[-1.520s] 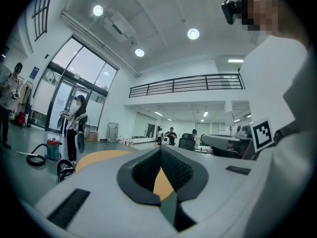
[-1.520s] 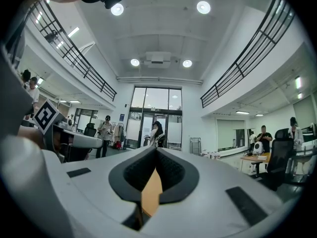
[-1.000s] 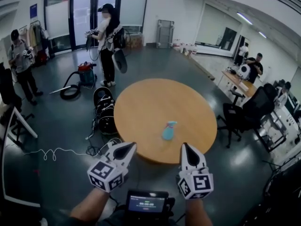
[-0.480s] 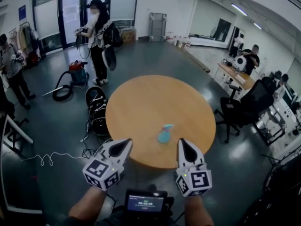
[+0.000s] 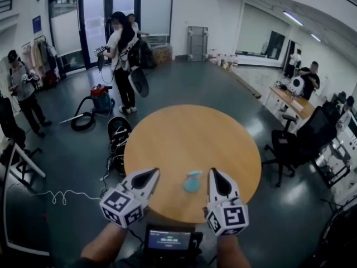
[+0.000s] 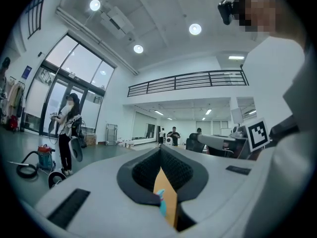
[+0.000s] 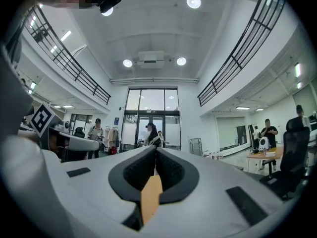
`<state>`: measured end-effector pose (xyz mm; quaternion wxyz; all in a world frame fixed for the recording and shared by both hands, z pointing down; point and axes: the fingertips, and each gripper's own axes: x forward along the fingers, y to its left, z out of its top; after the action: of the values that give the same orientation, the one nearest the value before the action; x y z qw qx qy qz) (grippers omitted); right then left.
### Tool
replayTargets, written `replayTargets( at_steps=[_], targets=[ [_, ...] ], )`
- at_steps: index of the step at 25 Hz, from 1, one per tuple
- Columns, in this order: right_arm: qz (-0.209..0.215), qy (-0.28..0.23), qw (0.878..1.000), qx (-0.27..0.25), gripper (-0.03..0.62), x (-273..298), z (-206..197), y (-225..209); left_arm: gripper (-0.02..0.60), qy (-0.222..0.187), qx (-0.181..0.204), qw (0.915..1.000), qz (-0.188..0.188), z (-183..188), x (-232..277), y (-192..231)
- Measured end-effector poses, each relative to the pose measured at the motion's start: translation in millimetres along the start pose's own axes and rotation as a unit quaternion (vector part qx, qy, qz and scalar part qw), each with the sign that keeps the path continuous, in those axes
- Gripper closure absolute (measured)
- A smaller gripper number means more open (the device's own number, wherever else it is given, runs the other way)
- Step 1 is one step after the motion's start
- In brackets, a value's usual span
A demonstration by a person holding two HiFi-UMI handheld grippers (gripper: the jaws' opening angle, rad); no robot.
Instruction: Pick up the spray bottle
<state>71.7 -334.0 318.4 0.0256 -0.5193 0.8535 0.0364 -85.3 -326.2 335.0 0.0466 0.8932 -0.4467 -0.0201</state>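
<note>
A teal spray bottle [image 5: 193, 181] rests near the front edge of the round wooden surface [image 5: 189, 130], between the left tool [image 5: 153, 174] and the right tool [image 5: 214, 174] (each with jaws pressed together on nothing), touched by neither. Beyond, a person [image 5: 122, 54] stands beside a vacuum cleaner [image 5: 101, 100].

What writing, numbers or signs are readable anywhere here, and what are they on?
No text reads clearly.
Small screen at the bottom edge: figures, too blurred to read.
Blue sign by the glass doors: too small.
Left tool and right tool: black-and-white patterns on their cubes, no words.
Spray bottle: no label visible.
</note>
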Motion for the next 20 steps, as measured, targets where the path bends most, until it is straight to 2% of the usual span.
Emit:
replayTargets(
  at_steps=[12,18,20],
  targets=[
    [0.04,-0.012,0.999,-0.001,0.583,36.2,8.8,-49.7,0.58,0.01,0.004,0.9998,0.017,3.0,64.3,2.6],
    [0.052,-0.005,0.999,-0.002,0.571,52.6,3.4,-51.9,0.58,0.009,0.003,0.9999,0.011,4.4,79.7,13.7],
    [0.05,0.0,0.999,-0.007,0.546,55.7,1.3,-51.4,0.58,0.009,0.001,0.9999,0.007,1.5,82.9,19.1]
  ],
)
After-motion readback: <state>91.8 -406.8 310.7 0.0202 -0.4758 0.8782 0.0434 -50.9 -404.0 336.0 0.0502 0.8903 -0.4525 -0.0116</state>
